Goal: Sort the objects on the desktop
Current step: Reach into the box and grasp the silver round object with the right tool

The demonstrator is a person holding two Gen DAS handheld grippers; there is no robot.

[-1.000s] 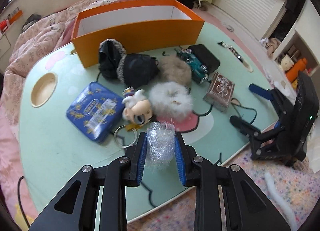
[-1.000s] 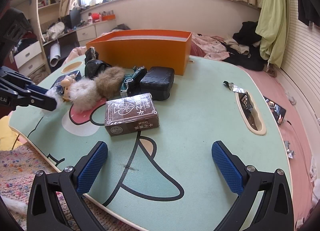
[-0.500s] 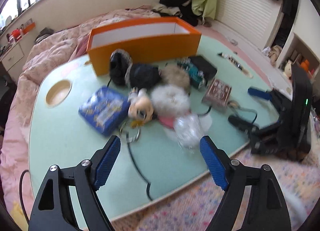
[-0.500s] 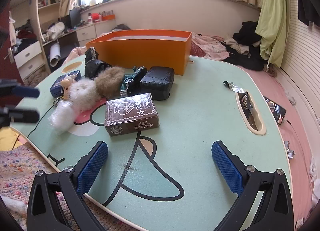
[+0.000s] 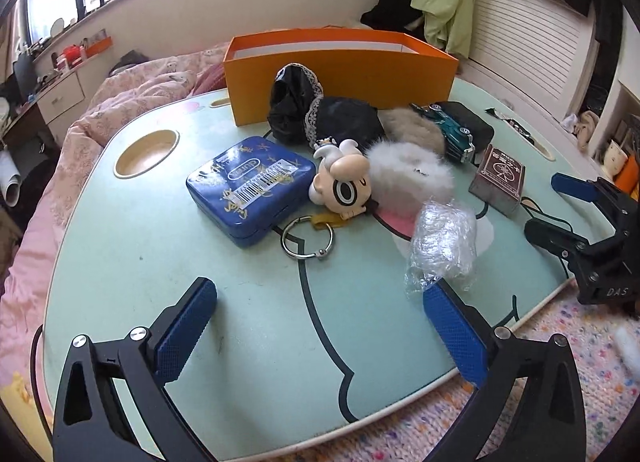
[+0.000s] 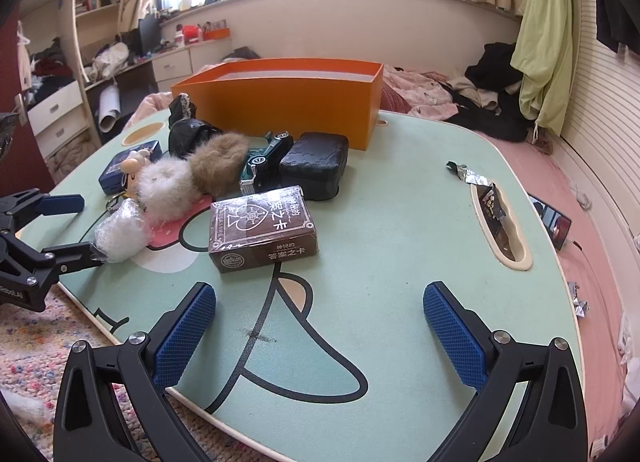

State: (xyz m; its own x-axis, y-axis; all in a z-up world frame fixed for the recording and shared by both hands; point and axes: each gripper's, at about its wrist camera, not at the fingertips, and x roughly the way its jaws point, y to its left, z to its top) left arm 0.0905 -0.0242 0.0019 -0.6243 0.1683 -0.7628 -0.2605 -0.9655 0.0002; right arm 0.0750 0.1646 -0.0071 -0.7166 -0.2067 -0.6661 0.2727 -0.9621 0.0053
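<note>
A crumpled clear plastic wad (image 5: pixel 442 248) lies on the mint-green table (image 5: pixel 240 342), against the tip of my left gripper's right finger (image 5: pixel 452 326). My left gripper (image 5: pixel 318 290) is opening its jaws wide, with nothing between them. Beyond it sit a blue tin (image 5: pixel 250 186), a doll keychain (image 5: pixel 344 186), a white fur ball (image 5: pixel 408 174) and a black lace pouch (image 5: pixel 320 118). The orange box (image 5: pixel 340 74) stands open at the back. My right gripper (image 6: pixel 319 290) hovers open and empty in front of a brown card box (image 6: pixel 262 228).
A brown fur ball (image 6: pixel 218 166), a teal toy car (image 6: pixel 264 160) and a black case (image 6: pixel 316 160) crowd the middle. Foil scraps lie by a slot (image 6: pixel 500 226) at the right edge. A round cup hollow (image 5: pixel 146 152) sits at the left. Speckled rug lies below the front edge.
My left gripper let go of the plastic wad and opened wide. The wad dropped onto the table to the right. The left hand tilted and sank a little; the right gripper stayed still.
</note>
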